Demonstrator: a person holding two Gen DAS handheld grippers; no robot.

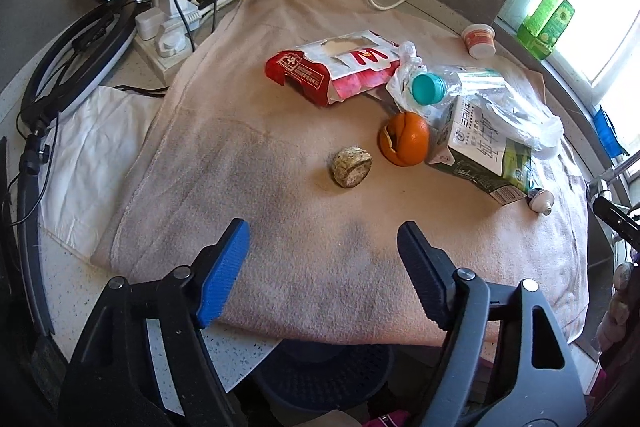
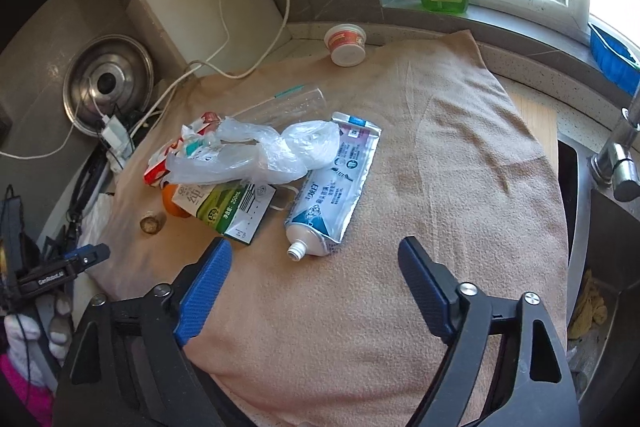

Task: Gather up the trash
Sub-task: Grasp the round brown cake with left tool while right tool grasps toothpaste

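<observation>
Left tool (image 1: 322, 241): tilted down over the near part of the pink towel (image 1: 280, 155), jaws apart, nothing between them.
Right tool (image 2: 314, 255): tilted down over the towel's near right part, jaws spread, empty; the toothpaste tube (image 2: 336, 187) lies just ahead.
Trash pile: red fast-food carton (image 1: 320, 71), plastic bottle (image 1: 440, 87) with teal cap, orange peel (image 1: 404, 143), milk carton (image 1: 480, 155), clear plastic bag (image 2: 260, 155), all mid-towel and touching or overlapping.
Loose pieces: a brownish lump (image 1: 351, 167) lies alone nearer the left tool; a small cup (image 2: 346, 45) sits at the towel's far edge.
Hidden: the bag covers much of the bottle; the lump's nature is unclear.
Edges: bench (image 1: 132, 307) rim near left; sink (image 2: 600, 227) on the right.
Open room: bare towel under both tools.
</observation>
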